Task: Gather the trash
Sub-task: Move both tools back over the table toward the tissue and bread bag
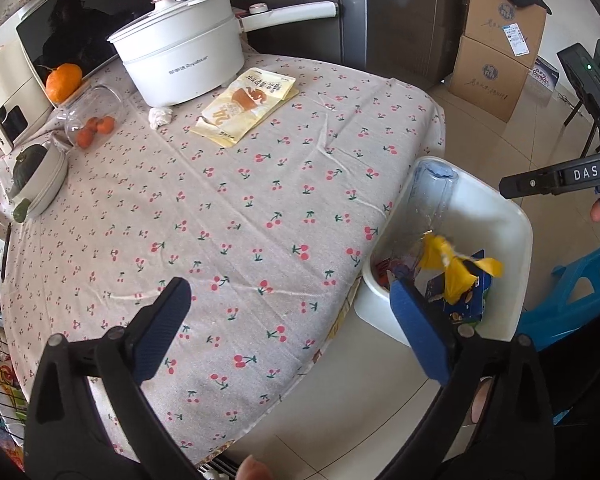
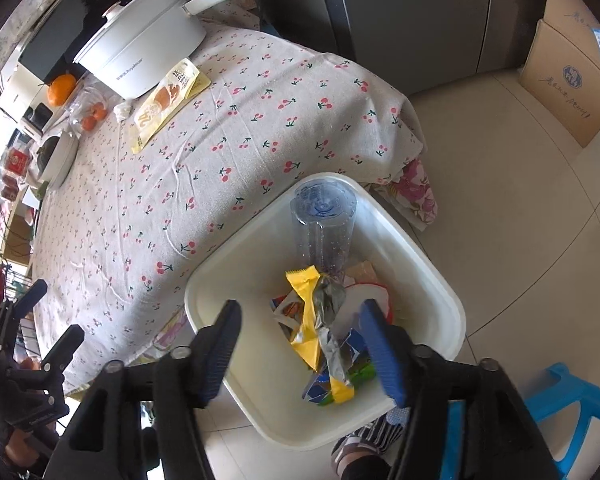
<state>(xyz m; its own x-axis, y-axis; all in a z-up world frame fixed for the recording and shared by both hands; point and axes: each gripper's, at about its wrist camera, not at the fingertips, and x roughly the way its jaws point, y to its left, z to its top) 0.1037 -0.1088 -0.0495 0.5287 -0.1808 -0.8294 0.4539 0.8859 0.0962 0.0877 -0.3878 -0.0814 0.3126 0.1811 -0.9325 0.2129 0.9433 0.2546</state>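
A white bin (image 2: 420, 264) stands on the floor against the table's edge. It holds a clear plastic bottle (image 2: 324, 224), bottom up, and several wrappers. My right gripper (image 2: 300, 312) is open above the bin. A yellow and silver wrapper (image 2: 308, 312) hangs loose between its blue pads, touching neither; the same wrapper (image 1: 456, 268) shows over the bin (image 1: 516, 240) in the left wrist view. My left gripper (image 1: 288, 296) is wide open and empty over the cherry-print tablecloth (image 1: 240, 208). On the table lie a yellow food pouch (image 1: 246, 106) and a crumpled white tissue (image 1: 160, 116).
At the table's far side stand a white pot (image 1: 180, 60), a glass jar with small oranges (image 1: 94, 120), a large orange (image 1: 63, 80) and a bowl (image 1: 36, 176). Cardboard boxes (image 1: 496, 52) stand on the tiled floor; a blue stool (image 1: 572, 300) is beside the bin.
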